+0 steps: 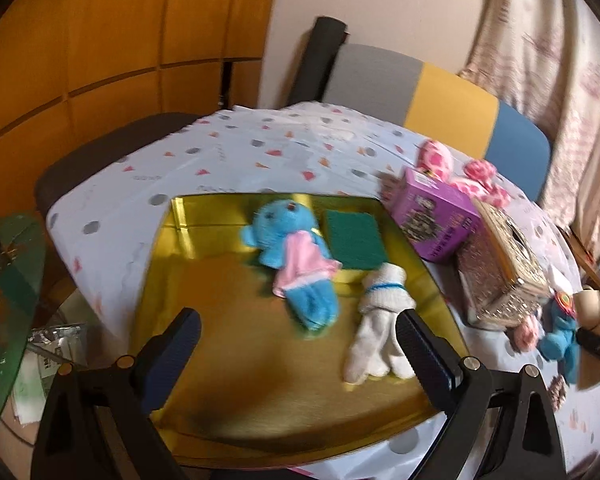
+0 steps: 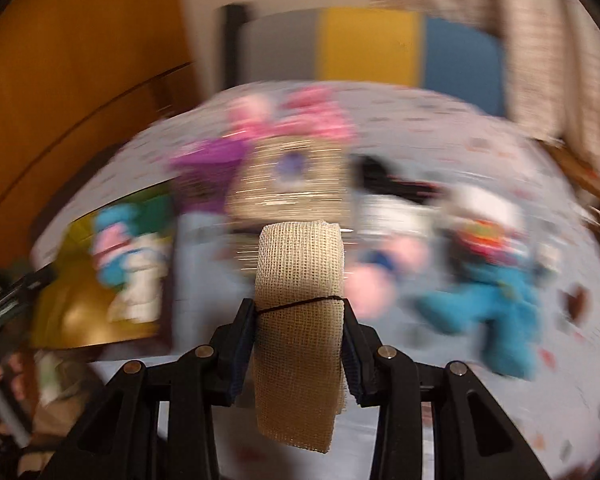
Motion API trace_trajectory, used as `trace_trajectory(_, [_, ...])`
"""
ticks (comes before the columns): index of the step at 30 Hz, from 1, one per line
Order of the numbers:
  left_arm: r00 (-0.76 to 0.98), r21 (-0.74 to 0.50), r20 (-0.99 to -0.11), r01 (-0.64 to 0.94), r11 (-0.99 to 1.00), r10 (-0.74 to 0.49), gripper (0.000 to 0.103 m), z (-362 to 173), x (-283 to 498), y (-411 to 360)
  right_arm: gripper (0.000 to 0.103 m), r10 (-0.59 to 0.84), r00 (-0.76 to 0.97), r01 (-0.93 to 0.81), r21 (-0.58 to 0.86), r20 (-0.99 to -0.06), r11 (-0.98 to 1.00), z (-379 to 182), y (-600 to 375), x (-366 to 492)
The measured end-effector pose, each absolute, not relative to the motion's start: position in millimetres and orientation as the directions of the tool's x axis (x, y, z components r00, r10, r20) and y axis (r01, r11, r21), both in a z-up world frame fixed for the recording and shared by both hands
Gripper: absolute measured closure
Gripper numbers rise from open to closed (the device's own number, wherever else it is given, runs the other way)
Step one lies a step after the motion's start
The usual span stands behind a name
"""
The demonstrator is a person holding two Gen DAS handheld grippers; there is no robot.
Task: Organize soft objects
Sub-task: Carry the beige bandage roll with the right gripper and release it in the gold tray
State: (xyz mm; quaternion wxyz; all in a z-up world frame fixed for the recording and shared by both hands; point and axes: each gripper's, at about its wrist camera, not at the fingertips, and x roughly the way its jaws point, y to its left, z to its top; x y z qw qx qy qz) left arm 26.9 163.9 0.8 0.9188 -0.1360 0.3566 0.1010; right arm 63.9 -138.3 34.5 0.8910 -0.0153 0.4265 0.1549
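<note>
A gold tray lies on the patterned tablecloth. On it rest a blue plush doll in a pink dress, a green scouring pad and a white glove. My left gripper hovers open over the tray's near half, nothing between its fingers. My right gripper is shut on a beige roll of gauze bandage, held upright above the table. The right wrist view is heavily blurred; there the tray appears at the left, with the doll on it.
A purple box, a glittery box and a pink spotted plush stand right of the tray. A blue plush and a small pink item lie on the cloth at the right. A striped chair back rises behind the table.
</note>
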Motion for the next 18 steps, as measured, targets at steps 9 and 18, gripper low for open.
trace_trajectory(9, [0.726, -0.175, -0.666, -0.373, 0.911, 0.169, 0.005, 6.4, 10.8, 202.8, 0.064, 0.476, 0.396, -0.568, 0.198, -0.785, 0.799, 12.1, 21.0, 75.9])
trace_trajectory(18, [0.706, -0.186, -0.680, -0.427, 0.885, 0.197, 0.005, -0.2, 2.9, 228.1, 0.058, 0.485, 0.242, -0.591, 0.269, -0.840, 0.761, -45.8, 76.7, 95.1])
